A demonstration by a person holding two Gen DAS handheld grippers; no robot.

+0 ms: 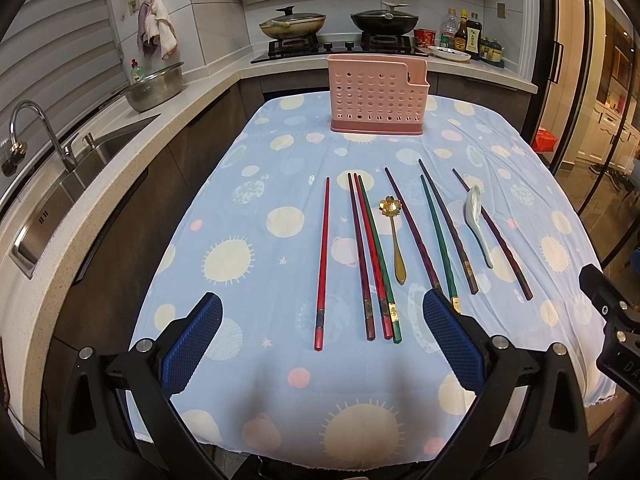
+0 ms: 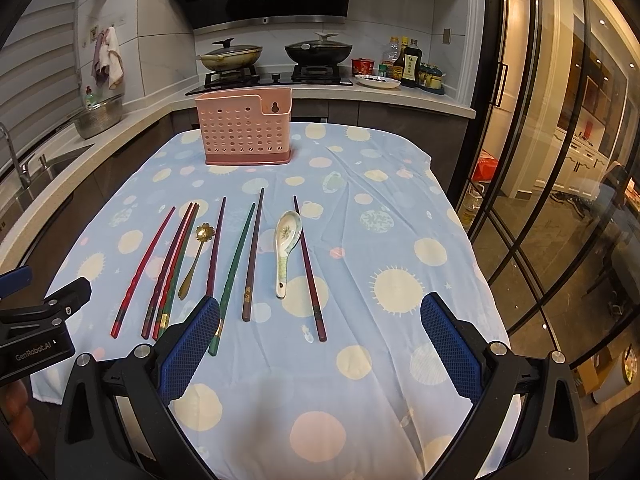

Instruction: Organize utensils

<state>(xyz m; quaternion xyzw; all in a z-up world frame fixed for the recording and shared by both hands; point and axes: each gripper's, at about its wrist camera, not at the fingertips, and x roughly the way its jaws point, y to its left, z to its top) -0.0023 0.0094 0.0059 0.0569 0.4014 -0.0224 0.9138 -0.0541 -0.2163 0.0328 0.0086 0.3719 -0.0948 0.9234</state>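
Eight chopsticks [image 1: 322,262] lie on the cloth-covered surface [image 1: 248,216] in front of the pink utensil holder [image 1: 376,94]. Their long axes run toward the holder, tapered tips nearest it and thick decorated ends away from it. The gold spoon [image 1: 394,236] and white ceramic spoon [image 2: 286,246] lie among them, bowls toward the holder. The left hand-held gripper [image 1: 322,344] is spread wide and holds nothing; its blue pad hides one chopstick's thick end. The right hand-held gripper [image 2: 320,348] is also wide and holds nothing, covering part of a green chopstick [image 2: 236,268].
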